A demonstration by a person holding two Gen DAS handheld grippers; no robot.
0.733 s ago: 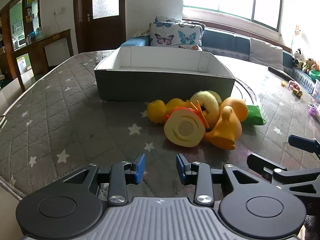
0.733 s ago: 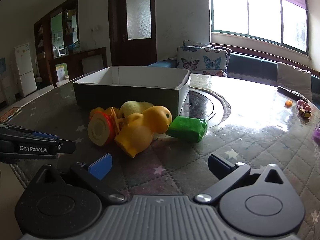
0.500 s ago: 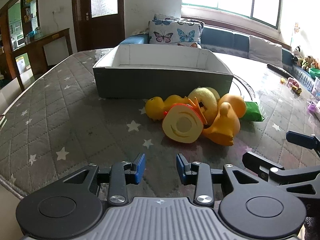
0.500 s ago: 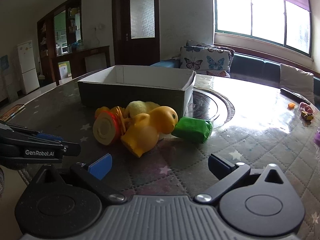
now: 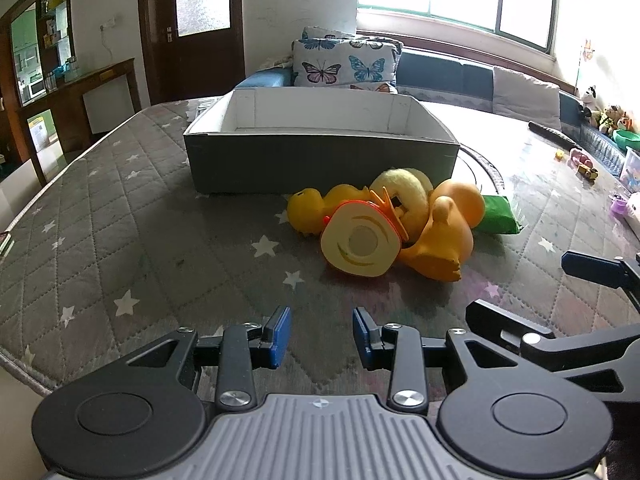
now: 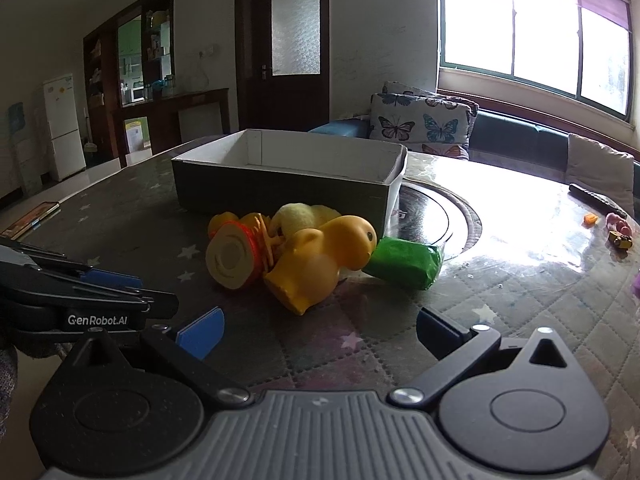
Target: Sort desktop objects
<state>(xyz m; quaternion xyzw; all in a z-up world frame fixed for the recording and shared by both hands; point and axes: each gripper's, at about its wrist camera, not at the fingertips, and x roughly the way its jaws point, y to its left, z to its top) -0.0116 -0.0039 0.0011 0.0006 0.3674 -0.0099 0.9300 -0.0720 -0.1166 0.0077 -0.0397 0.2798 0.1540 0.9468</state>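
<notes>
The left gripper [image 5: 322, 336] hangs low over the quilted table [image 5: 120, 240] with its blue-padded fingers [image 5: 280, 334] a narrow gap apart and nothing between them. The right gripper [image 6: 320, 330] sits beside it, jaws spread wide and empty.

Ahead of both lies a heap of toys, all touching. Nearest is a cream disc with an orange rim [image 5: 360, 245], facing the left gripper. A big orange duck [image 6: 320, 258] lies against it, and a smaller yellow duck [image 5: 316, 210] and a pale yellow plush ring [image 5: 404, 190] lie behind. A green packet [image 6: 404, 262] rests by the big duck's beak.

Just behind the heap stands an open grey box [image 5: 320, 160] with white inner walls.
</notes>
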